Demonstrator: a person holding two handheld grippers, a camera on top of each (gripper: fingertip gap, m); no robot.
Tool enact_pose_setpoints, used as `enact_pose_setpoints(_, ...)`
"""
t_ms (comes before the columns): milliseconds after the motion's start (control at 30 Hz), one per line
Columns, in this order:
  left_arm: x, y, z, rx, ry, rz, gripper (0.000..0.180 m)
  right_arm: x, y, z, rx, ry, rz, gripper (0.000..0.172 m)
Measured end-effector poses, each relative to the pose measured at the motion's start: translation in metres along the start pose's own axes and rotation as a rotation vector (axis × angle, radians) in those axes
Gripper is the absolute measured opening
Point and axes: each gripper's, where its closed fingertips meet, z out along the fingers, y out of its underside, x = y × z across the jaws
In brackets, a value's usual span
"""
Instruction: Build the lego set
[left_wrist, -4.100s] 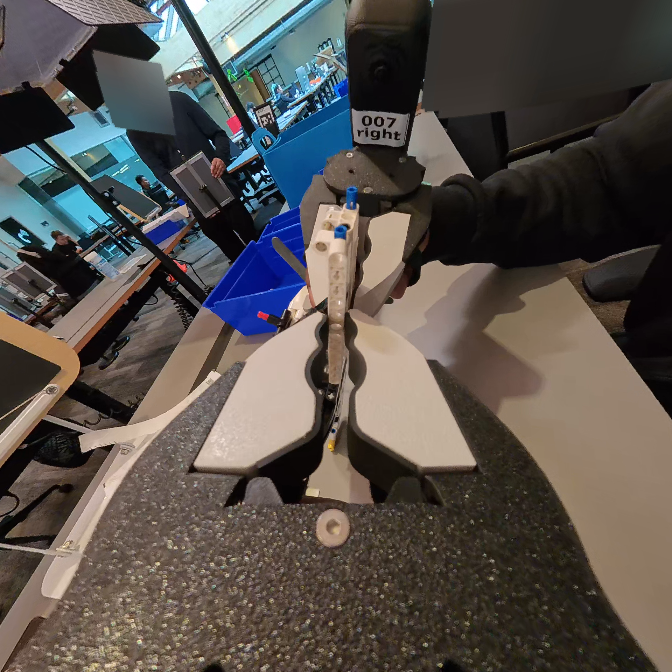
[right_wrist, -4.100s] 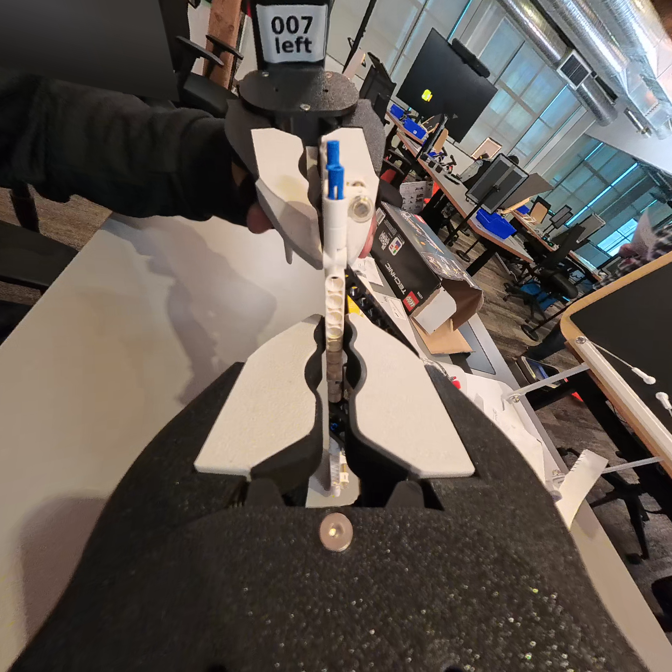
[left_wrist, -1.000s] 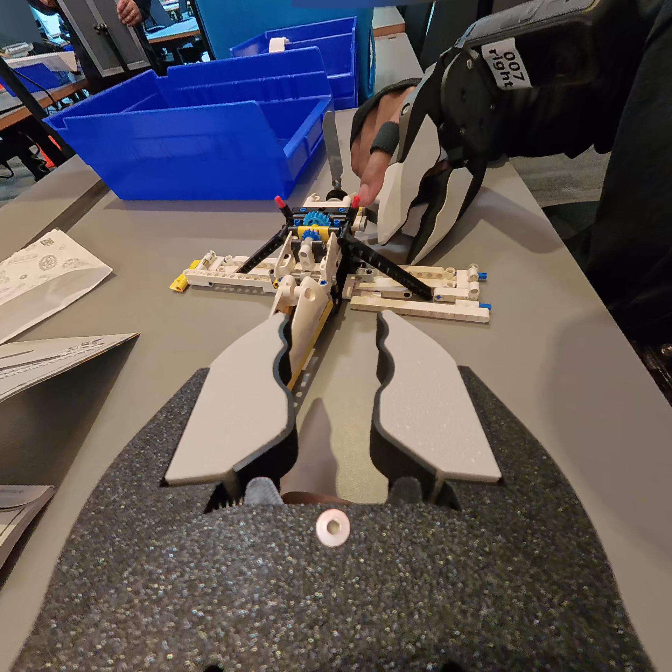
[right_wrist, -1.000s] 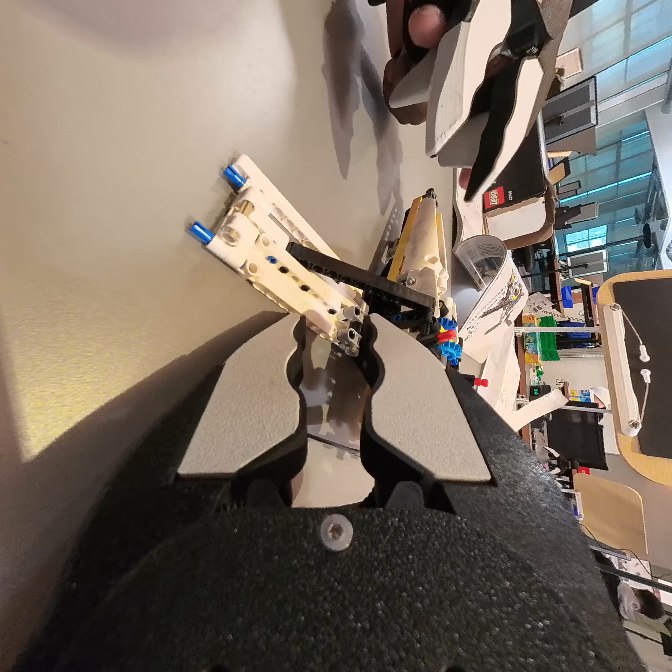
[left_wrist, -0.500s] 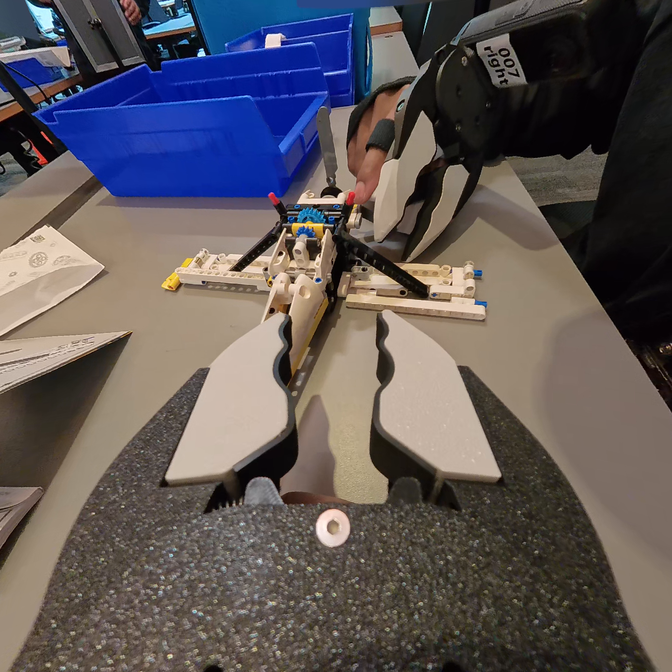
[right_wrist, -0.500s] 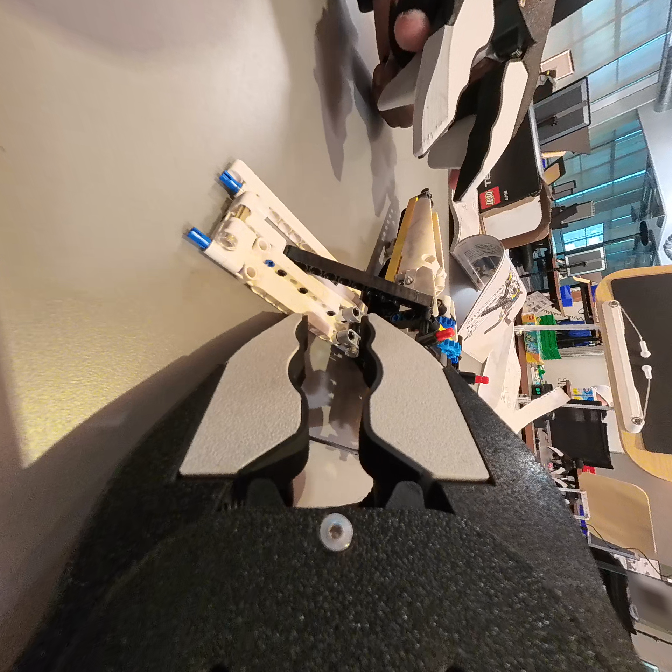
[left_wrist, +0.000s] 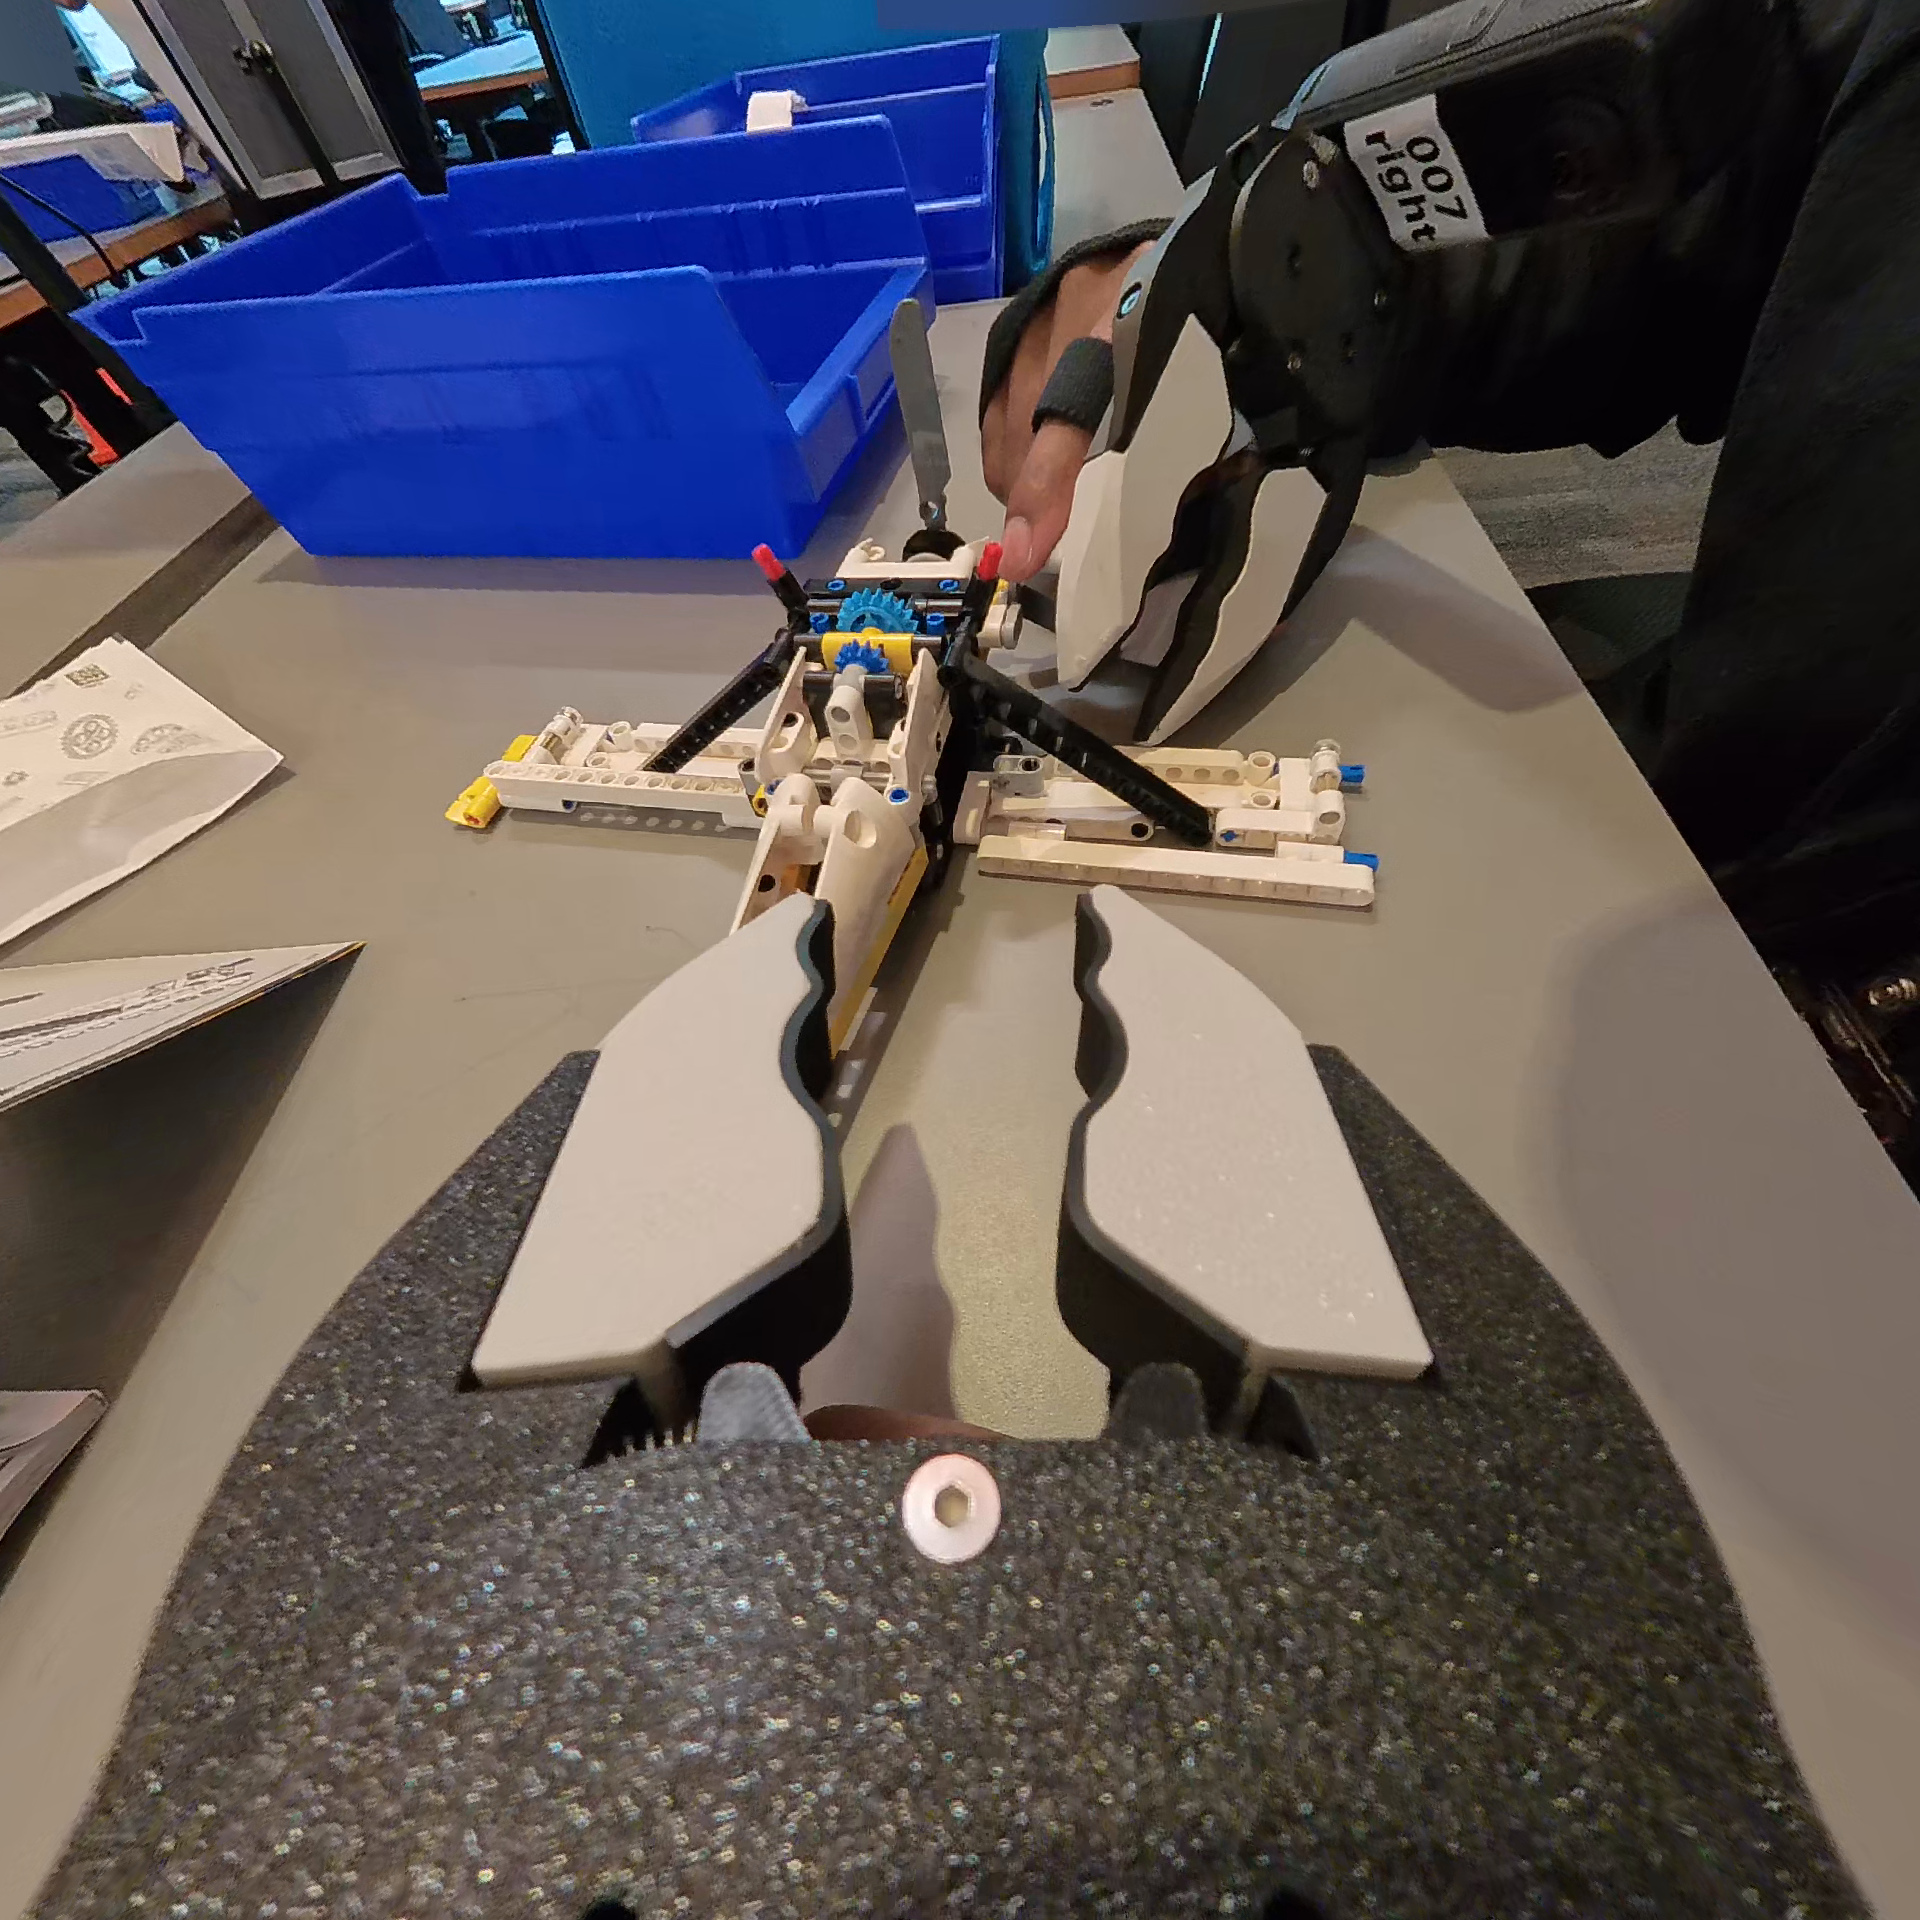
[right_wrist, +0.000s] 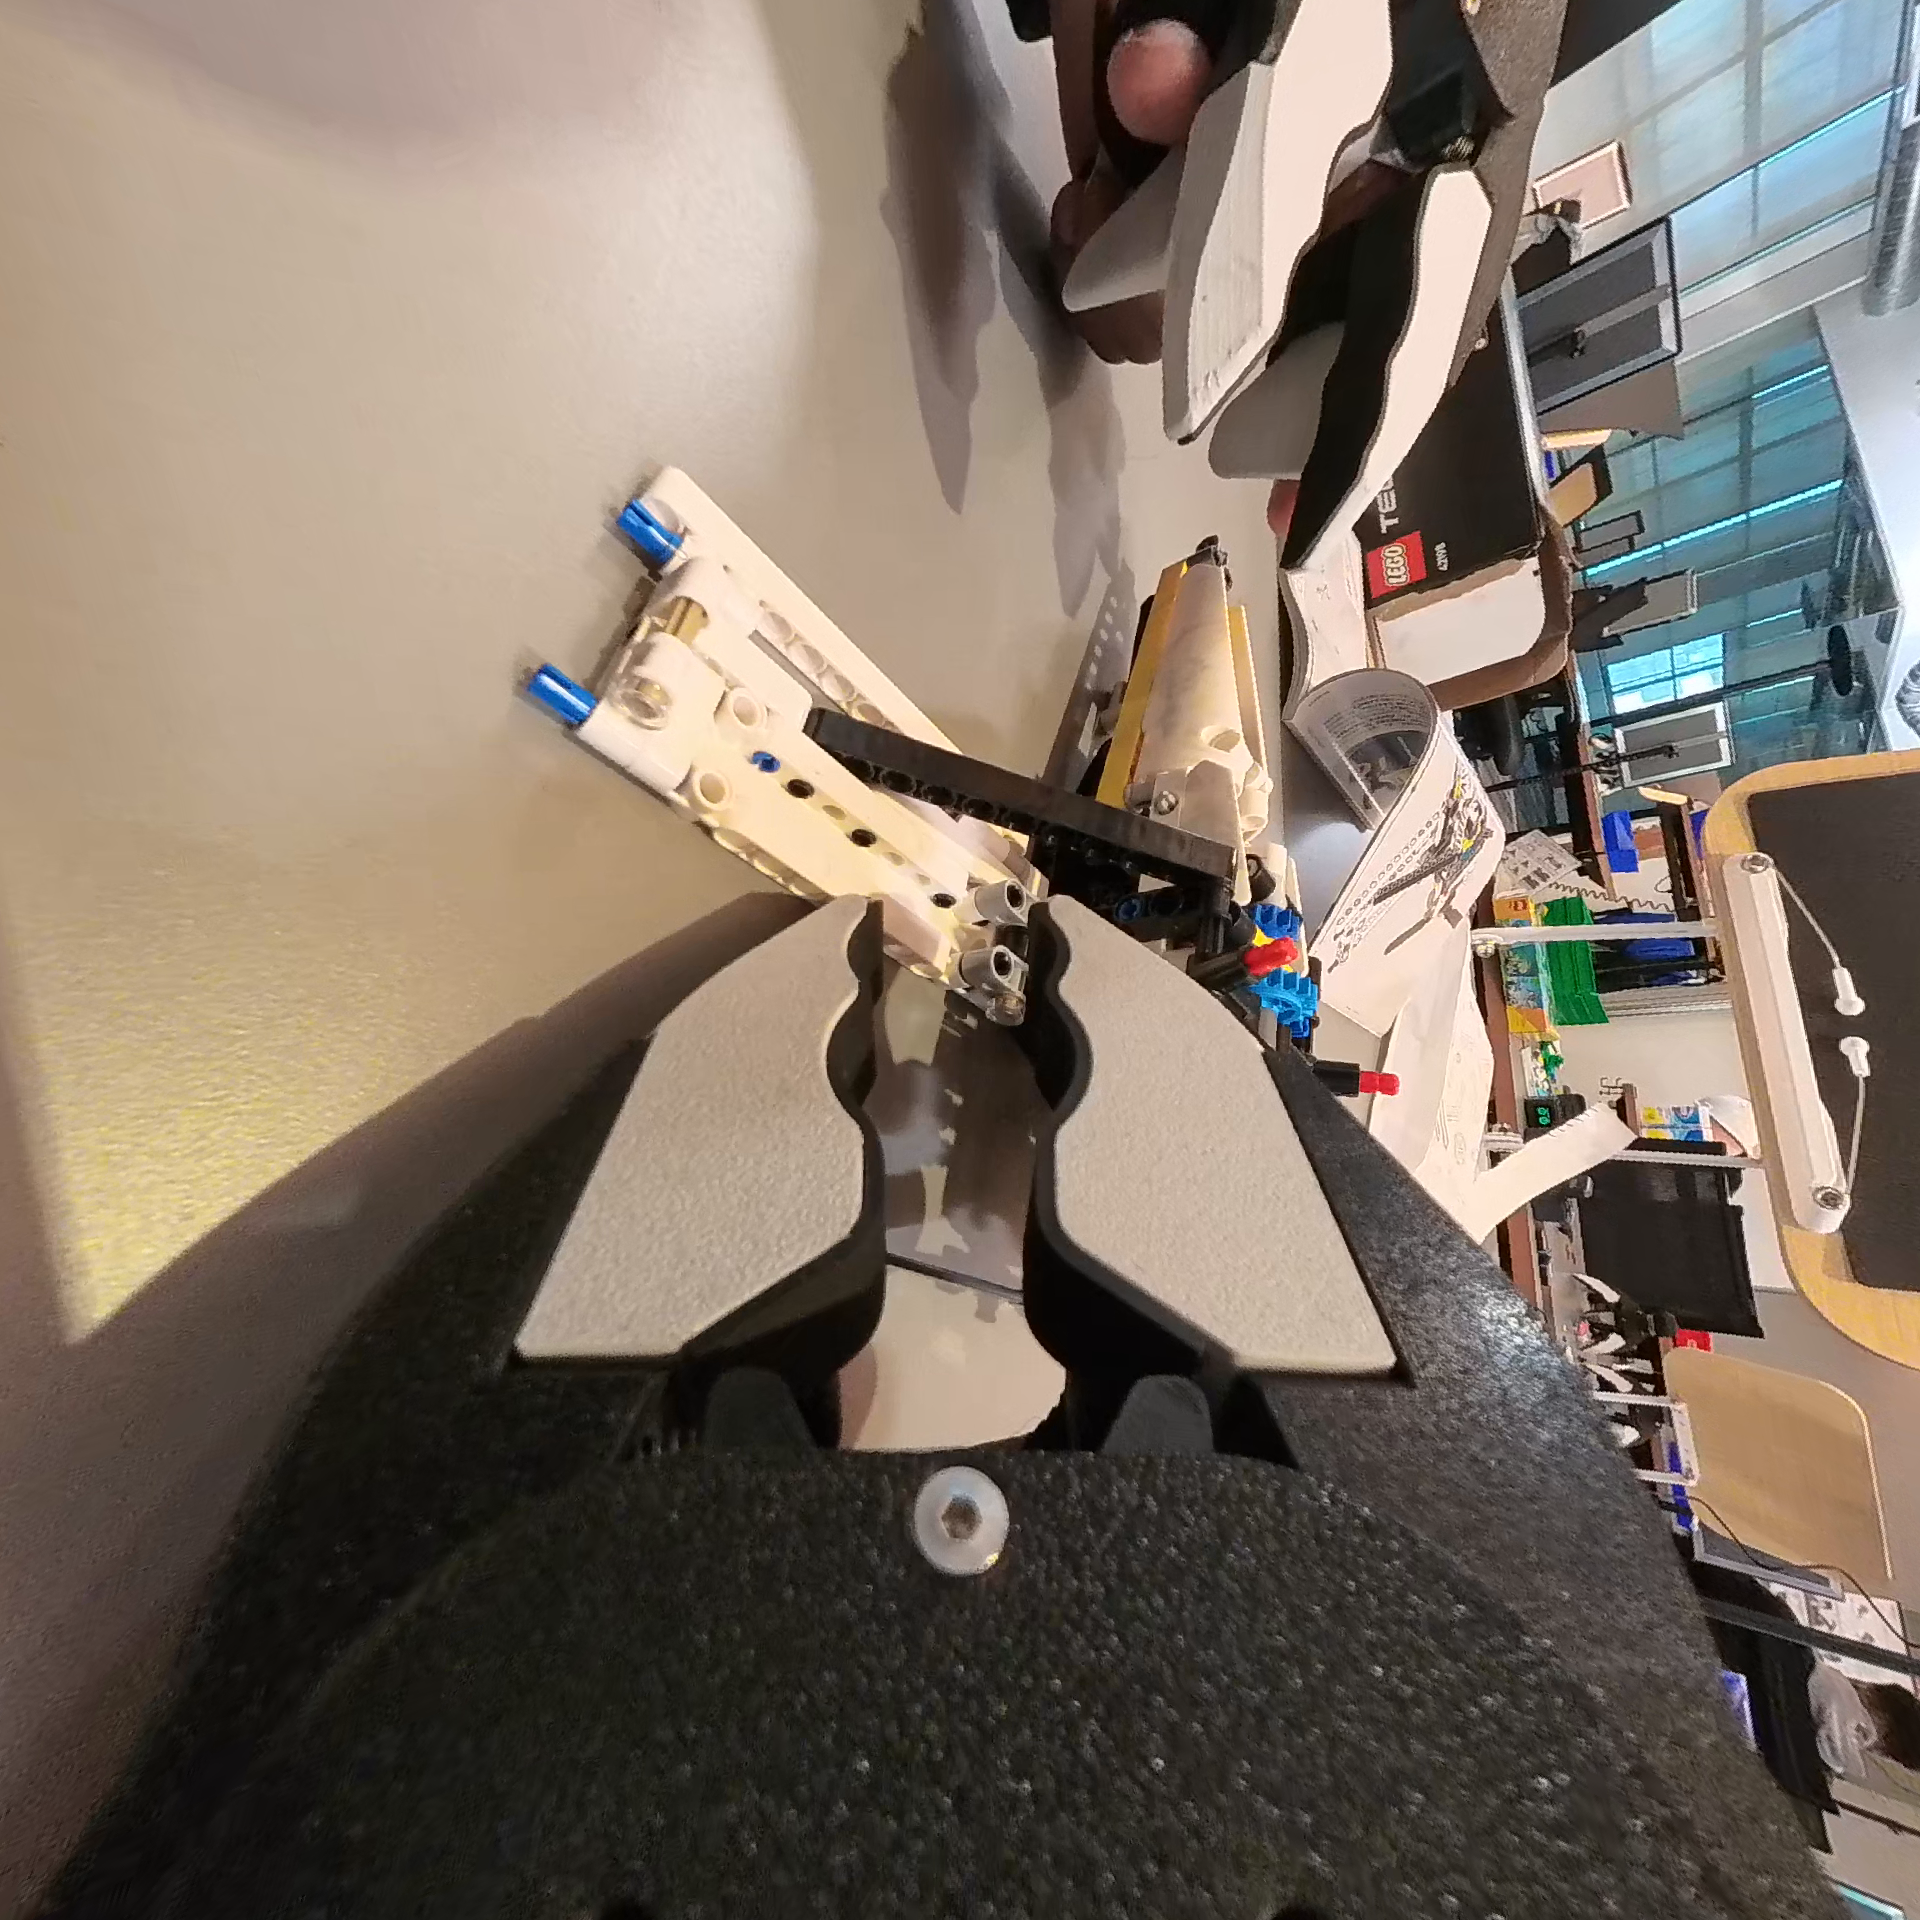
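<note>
Resting flat on the grey table (left_wrist: 312, 644), the light, fragile toy plane (left_wrist: 894, 758) wants gripping by stiff wing beams; left gripper (left_wrist: 951, 925) gapes beside its tail, right gripper (right_wrist: 951, 925) straddles the wing root, contact unclear.

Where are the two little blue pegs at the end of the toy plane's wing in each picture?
Left wrist view: the blue pegs poke out of the white wing's far right tip, right of centre.
Right wrist view: the same blue pegs sit left of centre, pointing up-left from the wing tip.
Shared landmark: the long black beam slanting from the wing to the body.
</note>
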Motion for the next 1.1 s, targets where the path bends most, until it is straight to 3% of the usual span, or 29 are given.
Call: enact_pose_setpoints(1100, -0.007, 0.000, -0.010, 0.034, 0.007, -0.131, 0.043, 0.007, 0.003, -0.001, 0.067, 0.009, 0.118, 0.023)
